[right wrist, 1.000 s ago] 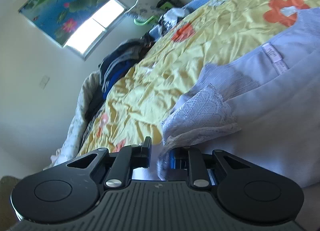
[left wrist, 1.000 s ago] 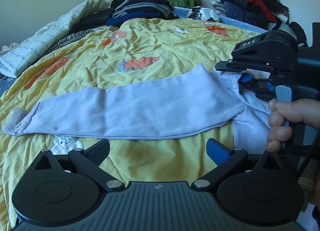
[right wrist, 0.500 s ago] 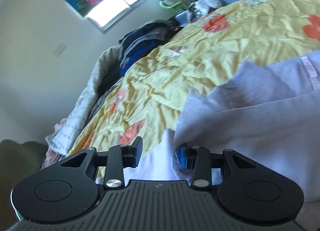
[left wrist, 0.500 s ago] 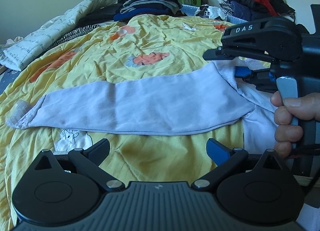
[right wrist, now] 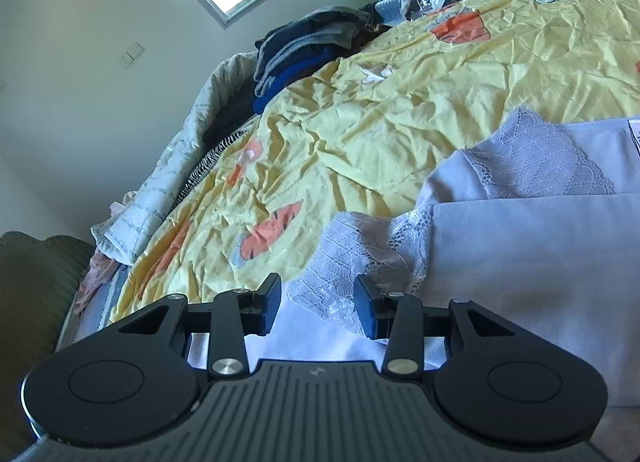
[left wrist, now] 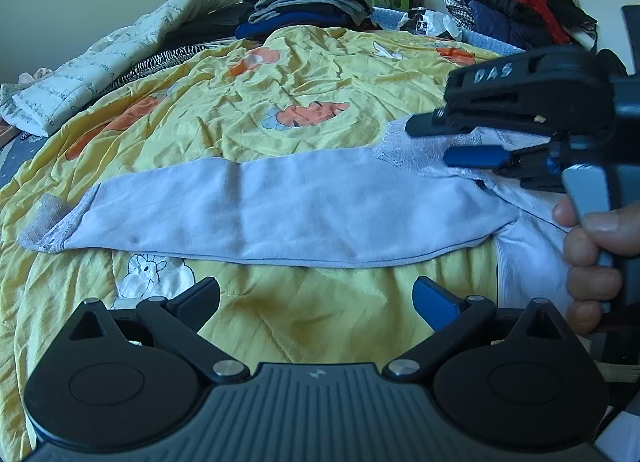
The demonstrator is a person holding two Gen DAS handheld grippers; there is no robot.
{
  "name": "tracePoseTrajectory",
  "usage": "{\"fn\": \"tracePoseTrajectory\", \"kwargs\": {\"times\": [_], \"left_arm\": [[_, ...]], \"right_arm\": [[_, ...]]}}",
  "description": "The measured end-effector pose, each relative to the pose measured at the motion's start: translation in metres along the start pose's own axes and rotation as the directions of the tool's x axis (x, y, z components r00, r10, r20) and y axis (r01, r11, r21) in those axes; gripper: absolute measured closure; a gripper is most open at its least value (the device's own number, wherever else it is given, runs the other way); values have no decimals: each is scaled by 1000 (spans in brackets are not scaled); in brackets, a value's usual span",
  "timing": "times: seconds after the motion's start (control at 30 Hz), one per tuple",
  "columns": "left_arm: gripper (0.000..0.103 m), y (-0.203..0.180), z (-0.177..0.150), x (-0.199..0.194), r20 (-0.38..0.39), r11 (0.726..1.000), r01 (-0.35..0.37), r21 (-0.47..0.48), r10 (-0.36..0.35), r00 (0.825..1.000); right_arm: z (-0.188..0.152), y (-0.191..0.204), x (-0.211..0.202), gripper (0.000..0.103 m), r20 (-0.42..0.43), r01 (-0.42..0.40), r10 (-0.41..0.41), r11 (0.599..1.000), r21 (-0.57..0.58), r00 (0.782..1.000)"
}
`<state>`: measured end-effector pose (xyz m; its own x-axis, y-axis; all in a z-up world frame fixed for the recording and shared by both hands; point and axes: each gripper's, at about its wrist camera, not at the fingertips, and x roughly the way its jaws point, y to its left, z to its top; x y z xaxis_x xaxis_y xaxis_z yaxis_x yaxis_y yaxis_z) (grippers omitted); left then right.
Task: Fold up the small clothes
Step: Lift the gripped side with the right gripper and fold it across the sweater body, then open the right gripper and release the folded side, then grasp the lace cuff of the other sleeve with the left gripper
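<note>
Right wrist view: the right gripper [right wrist: 317, 307] has just been opened, lace cuff [right wrist: 352, 262] loose between its jaws. The pale lilac garment [left wrist: 288, 214] is spread on the yellow bedspread [left wrist: 280, 102], at twelve o'clock from the open, empty left gripper [left wrist: 316, 298]. The dropped cuff could be snagged and the fold undone.

Both claws black plastic, silver pivot screws, ribbed grey base. Right gripper [left wrist: 430, 146]: blue pad, "DAS" lettering, grey trigger.
</note>
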<state>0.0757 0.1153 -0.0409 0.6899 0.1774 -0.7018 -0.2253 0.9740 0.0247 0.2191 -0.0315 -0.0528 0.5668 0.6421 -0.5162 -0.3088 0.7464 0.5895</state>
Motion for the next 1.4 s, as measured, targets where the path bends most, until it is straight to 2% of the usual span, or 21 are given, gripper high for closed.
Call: {"fn": "tracePoseTrajectory", "kwargs": {"times": [0.17,0.3,0.43,0.6,0.67,0.83,1.03,1.2,1.4], "left_arm": [[0,2,0,1,-3,1000,-4,-11,4,1000],[0,2,0,0,-1,1000,-6,-11,6,1000],[0,2,-1,-2,3,1000,-11,-4,11,1000],[0,4,-1,-1,0,1000,-12,-16,12,1000],[0,4,0,-1,0,1000,-16,-12,16,1000],[0,4,0,-1,-2,1000,-18,-9,18,1000],[0,5,-1,2,-5,999,-34,-9,34,999],[0,7,-1,4,-5,999,-43,-14,43,999],[0,17,-3,6,-1,997,-67,-30,68,998]], "right_arm": [[-1,2,-18,60,44,-41,40,999,14,998],[-4,-2,-16,58,12,3,-3,1000,10,1000],[-8,-4,-28,57,36,5,-6,1000,10,999],[-15,3,-56,43,106,107,-96,989,-103,990],[-18,3,-65,41,121,149,-132,978,-144,984],[-30,-1,-87,31,172,263,-229,940,-217,958],[-43,-16,-116,29,206,304,-265,934,-189,942],[-53,-22,-133,26,237,360,-311,911,-201,920],[-63,-32,-152,25,242,365,-319,914,-177,917]]}}
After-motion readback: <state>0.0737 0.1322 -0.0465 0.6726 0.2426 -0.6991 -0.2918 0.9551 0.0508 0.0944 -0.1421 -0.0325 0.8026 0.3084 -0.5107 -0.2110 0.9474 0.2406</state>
